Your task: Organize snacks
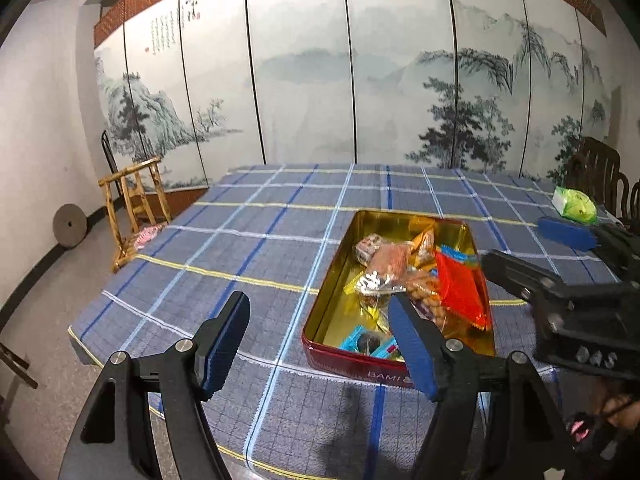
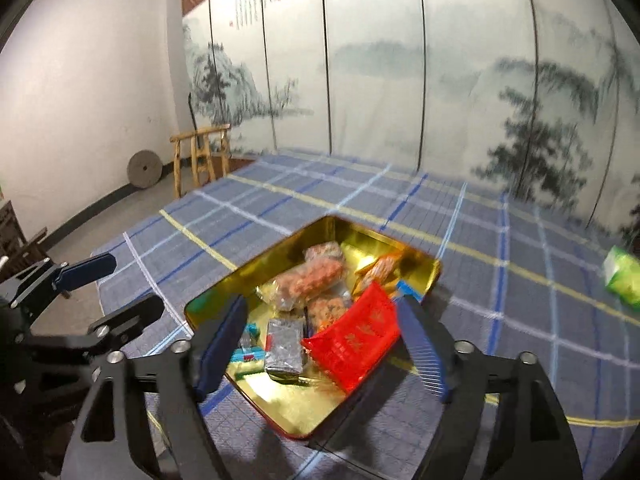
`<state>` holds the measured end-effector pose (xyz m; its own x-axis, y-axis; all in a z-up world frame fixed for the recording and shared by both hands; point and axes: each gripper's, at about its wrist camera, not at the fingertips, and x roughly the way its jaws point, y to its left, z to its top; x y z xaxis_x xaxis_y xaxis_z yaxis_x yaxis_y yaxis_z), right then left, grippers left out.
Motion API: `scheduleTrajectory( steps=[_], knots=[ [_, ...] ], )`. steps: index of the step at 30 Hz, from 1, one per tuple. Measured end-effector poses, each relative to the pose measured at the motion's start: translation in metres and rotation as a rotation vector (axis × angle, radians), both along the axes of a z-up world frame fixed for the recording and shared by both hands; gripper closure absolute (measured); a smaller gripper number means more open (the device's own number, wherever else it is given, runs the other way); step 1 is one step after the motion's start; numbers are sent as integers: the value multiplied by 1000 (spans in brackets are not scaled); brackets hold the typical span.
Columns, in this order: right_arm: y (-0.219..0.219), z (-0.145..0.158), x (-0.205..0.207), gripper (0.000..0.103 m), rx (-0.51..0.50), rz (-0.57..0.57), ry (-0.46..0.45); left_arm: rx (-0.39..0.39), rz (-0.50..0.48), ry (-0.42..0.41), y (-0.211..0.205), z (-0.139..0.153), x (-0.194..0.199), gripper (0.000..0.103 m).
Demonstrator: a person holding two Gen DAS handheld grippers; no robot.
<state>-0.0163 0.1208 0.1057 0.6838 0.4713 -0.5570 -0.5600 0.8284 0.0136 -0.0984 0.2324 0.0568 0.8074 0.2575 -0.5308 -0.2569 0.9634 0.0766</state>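
Note:
A red tin with a gold inside [image 1: 326,312] [image 2: 224,292] sits on the blue plaid tablecloth and holds several wrapped snacks. A red packet [image 1: 460,288] [image 2: 356,340] lies on top at the tin's right side, beside a bag of peanuts [image 1: 428,300]. My left gripper [image 1: 320,344] is open and empty over the tin's near left corner. My right gripper [image 2: 324,344] is open above the tin, its jaws either side of the red packet without touching it. The right gripper also shows in the left wrist view [image 1: 532,252], the left gripper in the right wrist view [image 2: 124,284].
A green packet [image 1: 576,204] [image 2: 624,276] lies on the cloth at the far right. A wooden chair [image 1: 134,204] stands off the table's left corner, dark chairs [image 1: 596,168] at the far right. A painted folding screen runs behind the table.

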Motion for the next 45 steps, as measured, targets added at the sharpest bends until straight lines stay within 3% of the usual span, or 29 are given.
scheduleTrajectory(
  steps=[2,3,5,10,18,45],
  knots=[
    [-3,6,-12,10,-12,-29,-56,17,28,-32,-1,4,-7,30],
    [-6,8,-17,8,-11,-43,-83,27,51,-55,-2,8,-12,17],
    [-12,14,-29,3,-3,-64,-139,19,66,-102,-1,16,-21,6],
    [-21,26,-49,0,8,-108,-216,-25,59,-158,1,29,-35,6],
    [-29,32,-69,0,18,-122,-249,-1,57,-166,-11,38,-47,6],
    [-51,35,-88,0,57,-146,-238,1,43,-151,-27,42,-60,3]
  ],
)
